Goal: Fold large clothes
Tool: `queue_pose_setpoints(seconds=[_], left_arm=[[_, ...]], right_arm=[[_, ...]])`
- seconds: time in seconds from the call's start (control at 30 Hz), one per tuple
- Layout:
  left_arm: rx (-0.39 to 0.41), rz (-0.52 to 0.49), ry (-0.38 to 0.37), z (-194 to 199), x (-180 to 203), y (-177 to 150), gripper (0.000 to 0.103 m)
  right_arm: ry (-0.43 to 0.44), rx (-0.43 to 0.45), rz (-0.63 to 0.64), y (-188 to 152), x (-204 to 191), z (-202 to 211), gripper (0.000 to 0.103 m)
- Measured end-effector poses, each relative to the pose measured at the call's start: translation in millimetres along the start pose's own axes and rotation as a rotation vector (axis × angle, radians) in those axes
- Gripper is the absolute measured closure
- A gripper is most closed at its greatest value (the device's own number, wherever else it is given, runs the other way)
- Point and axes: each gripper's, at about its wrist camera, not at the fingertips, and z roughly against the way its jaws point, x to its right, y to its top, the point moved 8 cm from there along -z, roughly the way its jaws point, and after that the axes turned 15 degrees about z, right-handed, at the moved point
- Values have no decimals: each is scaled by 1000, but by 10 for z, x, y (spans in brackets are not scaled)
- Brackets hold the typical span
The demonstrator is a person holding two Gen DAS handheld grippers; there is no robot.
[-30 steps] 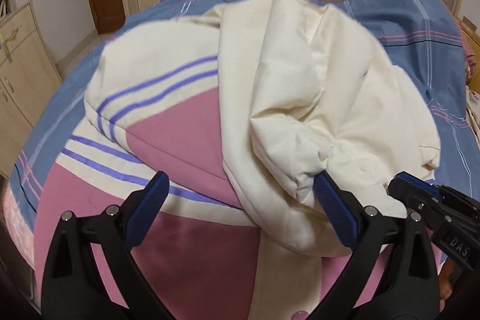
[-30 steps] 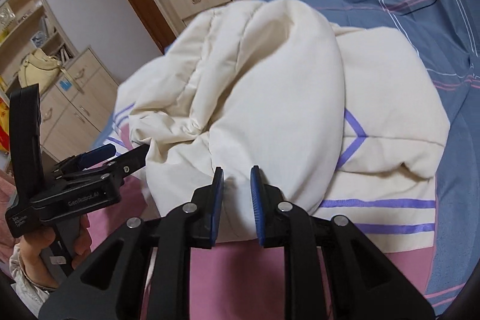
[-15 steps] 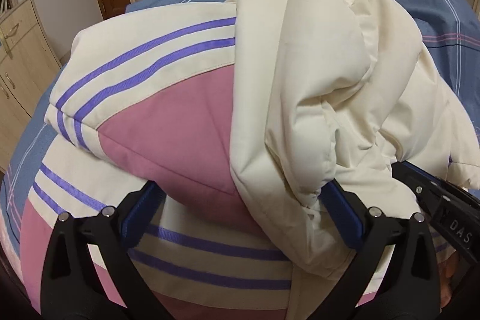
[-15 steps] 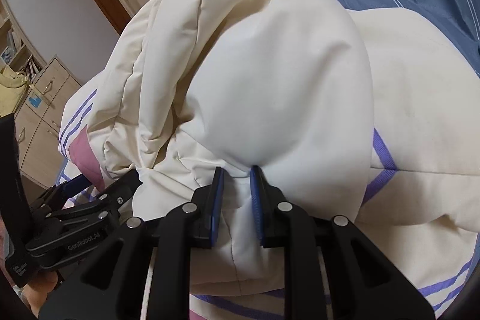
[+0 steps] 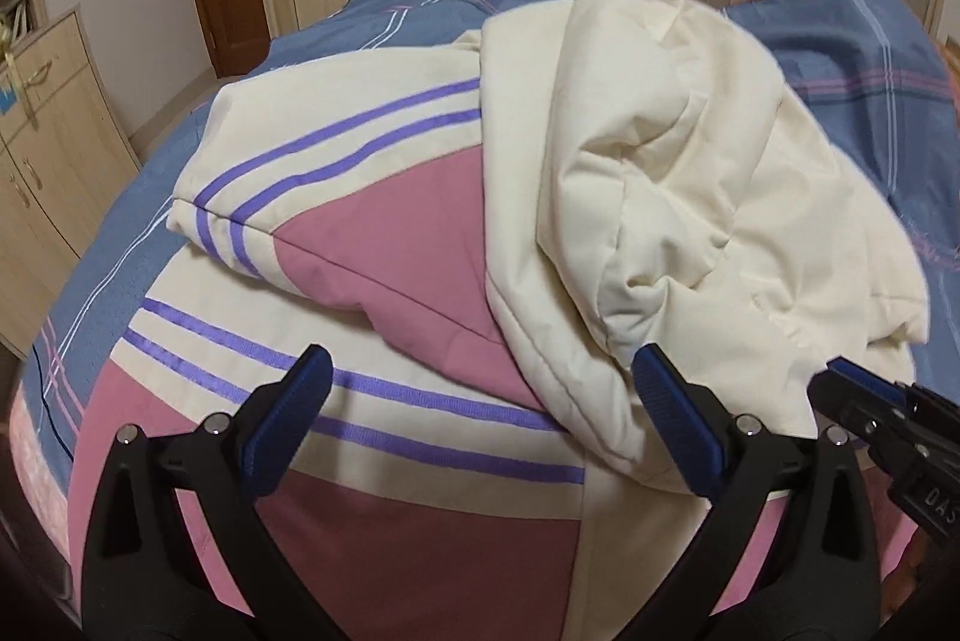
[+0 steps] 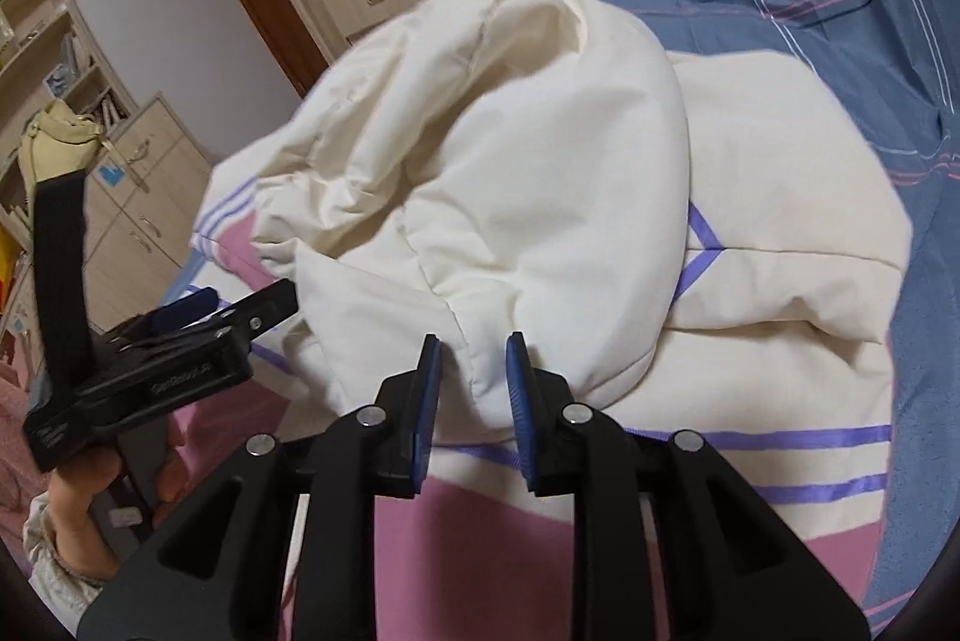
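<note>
Jacket [image 5: 540,233]: cream, pink and purple-striped, lying mid-frame on the bed [image 5: 180,197].
Left gripper [image 5: 480,419]: fingers spread wide, empty.
Right gripper [image 6: 471,377]: fingers parted narrowly around a cream fold, grip uncertain.
Risk: the puffy fold may slip free and spring open.

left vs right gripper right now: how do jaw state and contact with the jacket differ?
The left gripper has its jaws spread wide; the right gripper has its jaws close together, pinching a cream fold of the jacket. The left gripper holds nothing and its pads straddle the jacket's striped part, while the right gripper's pads press the fabric from both sides. Both have black frames with blue pads and sit at the jacket's near edge on the bed.
</note>
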Motion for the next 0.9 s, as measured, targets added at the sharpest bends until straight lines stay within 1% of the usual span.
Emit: queue_pose_setpoints(seconds=[0.03, 0.13, 0.23, 0.33, 0.43, 0.53, 0.6, 0.67, 0.73, 0.77, 0.8, 0.87, 0.9], left_arm=[[-12, -8, 13, -57, -6, -19, 2], [-44, -19, 57, -259, -43, -76, 2], [-47, -5, 57, -383, -58, -44, 2], [-42, -12, 74, -446, -37, 25, 2], [-39, -6, 64, -408, -77, 24, 2], [-46, 36, 0, -191, -148, -55, 2], [-47, 57, -55, 32, -239, -138, 2], [-23, 58, -77, 263, -371, -228, 2], [-8, 59, -66, 399, -507, -315, 2], [-4, 60, -60, 445, -569, -365, 2], [-8, 62, -48, 450, -645, -424, 2], [-52, 61, -14, 327, -777, -532, 2], [-79, 56, -5, 252, -818, -613, 2]], right_arm=[[-3, -10, -8, 3, 37, -89, 75], [-17, -31, -31, 2, 97, -288, 75], [-45, -43, -24, 45, 126, -417, 75], [-80, -46, 0, 107, 132, -500, 75], [-82, -52, -2, 124, 133, -497, 75], [-79, -23, 18, 95, 62, -243, 72], [-66, 27, 28, 35, -7, 47, 67], [-56, 79, 40, -76, -68, 353, 50], [-44, 93, 42, -193, -114, 515, 48], [-33, 81, 39, -306, -121, 550, 48], [-42, 56, 34, -409, -89, 540, 48], [-104, -46, 27, -671, -8, 337, 48], [-108, -65, 22, -765, 9, 270, 49]])
